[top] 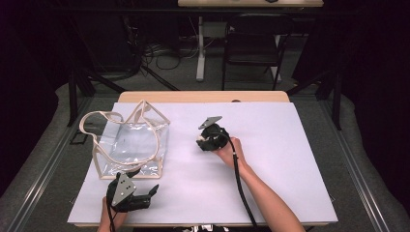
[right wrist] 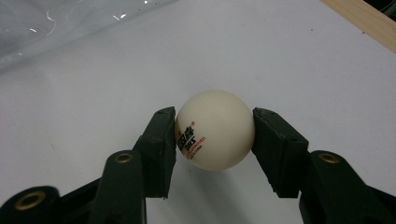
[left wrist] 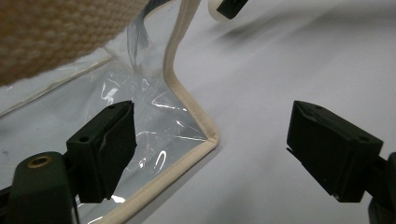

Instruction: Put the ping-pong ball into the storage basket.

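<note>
A clear plastic bag with cream trim and cream straps lies on the white sheet at the left. In the left gripper view its near corner sits between the two spread jaws. My left gripper is open just in front of the bag's near edge. At mid-table my right gripper is shut on a white ping-pong ball with red and black print, both pads pressing its sides. The ball and a jaw tip also appear far off in the left gripper view.
A white sheet covers most of the wooden table. Beyond the table stand a black chair, a white desk leg and floor cables. Dark drapes hang at both sides.
</note>
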Demonstrator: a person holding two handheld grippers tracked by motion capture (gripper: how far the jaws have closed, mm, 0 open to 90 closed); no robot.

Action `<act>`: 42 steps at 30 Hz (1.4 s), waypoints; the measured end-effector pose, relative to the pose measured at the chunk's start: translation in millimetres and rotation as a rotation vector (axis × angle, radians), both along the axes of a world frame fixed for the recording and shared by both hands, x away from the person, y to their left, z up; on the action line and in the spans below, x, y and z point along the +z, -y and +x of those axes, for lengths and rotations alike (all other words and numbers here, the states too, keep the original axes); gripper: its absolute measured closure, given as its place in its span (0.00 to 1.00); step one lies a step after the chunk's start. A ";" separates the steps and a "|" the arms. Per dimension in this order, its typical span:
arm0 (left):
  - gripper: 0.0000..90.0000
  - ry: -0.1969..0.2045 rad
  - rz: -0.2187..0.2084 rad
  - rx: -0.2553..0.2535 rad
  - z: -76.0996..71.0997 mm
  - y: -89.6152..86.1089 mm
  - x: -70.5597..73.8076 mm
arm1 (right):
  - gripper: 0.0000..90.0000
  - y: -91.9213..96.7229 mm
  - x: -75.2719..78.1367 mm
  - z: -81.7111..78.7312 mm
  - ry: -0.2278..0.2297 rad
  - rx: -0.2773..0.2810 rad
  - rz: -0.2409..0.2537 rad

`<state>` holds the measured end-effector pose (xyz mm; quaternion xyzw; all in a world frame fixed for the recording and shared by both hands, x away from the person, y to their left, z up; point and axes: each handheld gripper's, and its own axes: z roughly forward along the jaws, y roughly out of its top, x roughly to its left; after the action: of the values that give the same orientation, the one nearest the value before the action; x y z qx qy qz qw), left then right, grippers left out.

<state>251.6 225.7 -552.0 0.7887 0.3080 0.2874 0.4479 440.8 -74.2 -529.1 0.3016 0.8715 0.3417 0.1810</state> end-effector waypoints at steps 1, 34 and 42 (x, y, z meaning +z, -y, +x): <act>0.18 0.000 0.000 0.000 0.0 0.0 0.0 | 0.56 0.5 1.1 -0.4 0.003 0.002 -0.003; 0.18 0.004 0.000 0.002 -0.6 -1.0 0.6 | 0.56 4.6 43.2 -13.4 0.067 0.019 0.011; 0.18 0.005 -0.002 0.001 -0.8 -0.7 0.6 | 0.56 6.8 50.1 -15.4 0.075 0.024 0.016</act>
<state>250.8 226.4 -551.4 0.7874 0.3076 0.2891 0.4492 425.4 -81.0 -479.0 0.2795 0.8649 0.3618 0.2071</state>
